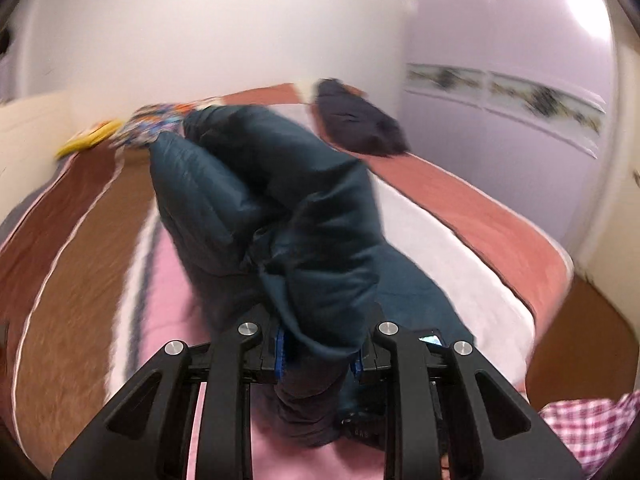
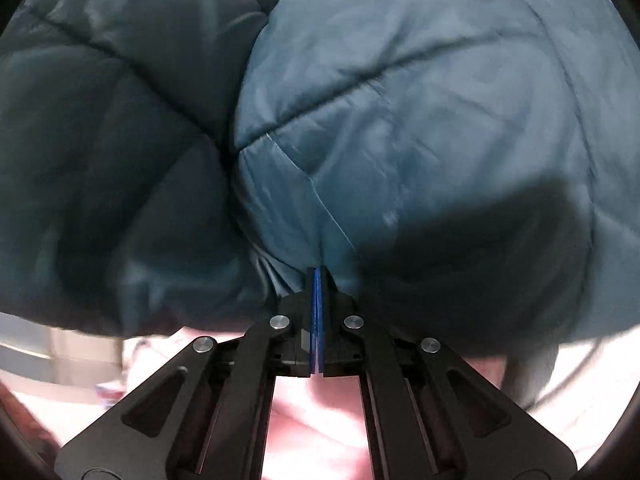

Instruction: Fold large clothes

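A dark teal quilted puffer jacket (image 1: pixel 276 208) hangs bunched above the bed in the left wrist view. My left gripper (image 1: pixel 320 354) is shut on a thick fold of it, the blue pads pressed into the fabric. In the right wrist view the same jacket (image 2: pixel 380 100) fills nearly the whole frame. My right gripper (image 2: pixel 317 280) is shut on a thin edge of the jacket, its blue pads almost together.
The bed (image 1: pixel 460 232) has a striped pink, white, brown and salmon cover. A dark navy garment (image 1: pixel 356 120) lies at its far side near a lilac wardrobe (image 1: pixel 520 60). A colourful patterned cloth (image 1: pixel 156 128) and a yellow item (image 1: pixel 88 142) lie far left. A red checked cloth (image 1: pixel 588 428) is lower right.
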`<state>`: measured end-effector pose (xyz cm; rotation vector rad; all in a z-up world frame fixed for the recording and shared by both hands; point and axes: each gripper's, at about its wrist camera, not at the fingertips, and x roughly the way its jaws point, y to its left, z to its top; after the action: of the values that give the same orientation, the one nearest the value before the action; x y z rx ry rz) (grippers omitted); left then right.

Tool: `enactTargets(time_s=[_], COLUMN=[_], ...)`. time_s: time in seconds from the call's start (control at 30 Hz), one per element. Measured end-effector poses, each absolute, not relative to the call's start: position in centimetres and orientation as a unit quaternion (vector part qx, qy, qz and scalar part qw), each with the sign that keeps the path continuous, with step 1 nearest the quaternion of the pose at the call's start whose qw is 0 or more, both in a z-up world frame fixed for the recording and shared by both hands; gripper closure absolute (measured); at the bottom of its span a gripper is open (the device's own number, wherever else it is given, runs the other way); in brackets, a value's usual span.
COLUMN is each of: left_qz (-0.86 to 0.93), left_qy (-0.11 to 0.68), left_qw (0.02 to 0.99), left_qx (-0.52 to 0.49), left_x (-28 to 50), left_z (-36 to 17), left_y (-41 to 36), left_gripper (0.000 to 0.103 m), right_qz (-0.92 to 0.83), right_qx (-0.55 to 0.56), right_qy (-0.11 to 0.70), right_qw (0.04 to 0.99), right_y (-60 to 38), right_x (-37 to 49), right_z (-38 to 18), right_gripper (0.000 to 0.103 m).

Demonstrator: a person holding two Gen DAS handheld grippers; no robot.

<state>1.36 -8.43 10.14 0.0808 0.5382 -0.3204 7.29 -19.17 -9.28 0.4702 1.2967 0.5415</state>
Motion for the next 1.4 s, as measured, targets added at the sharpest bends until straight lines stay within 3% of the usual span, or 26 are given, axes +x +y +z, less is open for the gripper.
enactTargets(time_s=[0.17, 0.33, 0.63, 0.77, 0.83, 0.93, 1.3, 1.4], left_qz=[-0.203, -0.241, -0.284, -0.292, -0.306, -0.325, -0.377, -0.335], left_qy=[0.281, 0.308, 0.392, 0.4, 0.399, 0.396, 0.356, 0.329], left_qw=[0.935, 0.914, 0.866, 0.858, 0.853, 0.848, 0.853, 0.882], left_qx=[0.08, 0.109, 0.123, 0.133, 0.139, 0.134, 0.062, 0.04], left_x=[2.8, 4.0, 6.9, 7.1, 6.7, 5.5, 1.8, 3.1], left_z=[8.1, 4.6, -1.4, -1.9, -1.5, -0.1, 7.1, 9.1], left_y=[-13.1, -16.9, -20.8, -21.3, -21.8, -21.9, -17.5, -15.0], left_gripper=[0.08, 0.08, 0.075, 0.056, 0.035, 0.027, 0.027, 0.038], right_qz=[0.189, 0.064, 0.058, 0.06, 0.065, 0.075, 0.081, 0.115], right_qx=[0.251, 0.296, 0.318, 0.318, 0.31, 0.304, 0.279, 0.268], right_qy=[0.493, 0.496, 0.485, 0.459, 0.447, 0.434, 0.405, 0.4], right_qw=[0.811, 0.814, 0.813, 0.828, 0.837, 0.845, 0.867, 0.869], right_y=[-30.1, -39.1, -39.8, -40.6, -40.4, -40.8, -40.3, -38.4], right_x=[3.1, 3.7, 3.2, 2.6, 2.9, 2.7, 1.2, 0.8], right_z=[-4.0, -6.9, -7.6, -5.2, -3.4, -2.0, 2.5, 4.1], right_gripper=[0.101, 0.097, 0.097, 0.097, 0.097, 0.097, 0.097, 0.097])
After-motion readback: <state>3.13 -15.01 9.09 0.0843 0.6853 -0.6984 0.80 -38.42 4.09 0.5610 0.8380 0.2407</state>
